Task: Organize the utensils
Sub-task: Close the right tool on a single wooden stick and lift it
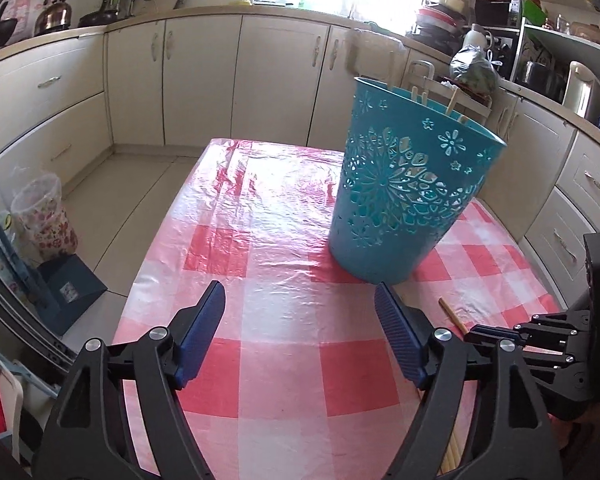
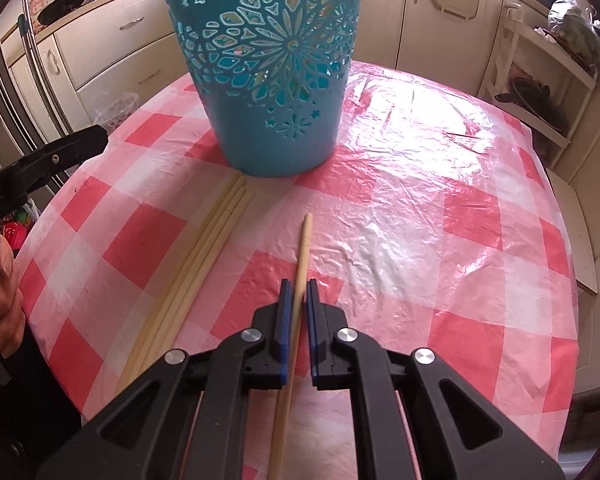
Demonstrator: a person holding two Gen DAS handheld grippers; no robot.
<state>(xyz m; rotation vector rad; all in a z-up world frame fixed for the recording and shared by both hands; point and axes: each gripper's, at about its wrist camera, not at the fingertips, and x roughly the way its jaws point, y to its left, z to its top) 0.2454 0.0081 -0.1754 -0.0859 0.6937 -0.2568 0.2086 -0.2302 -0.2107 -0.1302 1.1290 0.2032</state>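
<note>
Chopsticks are what we are sorting: a single tan chopstick lies on the surface, its far tip pointing toward the basket, and our right tool has it between its blue pads, clenched on its shaft. Just to its left we see a bundle of paler chopsticks lying side by side on the surface, their far ends close to the foot of the teal basket. That basket, pierced with flower cut-outs, stands upright on the pink and white checked plastic cloth; from the left wrist view a few chopstick ends stick up above its rim, so some are already inside. Our left tool hangs released over the cloth in front of the basket, its jaws standing wide with nothing between them. In the right wrist view it shows at the left edge, with the hand that holds it. Around the surface run cream kitchen cabinets, and a kettle sits on the far counter
</note>
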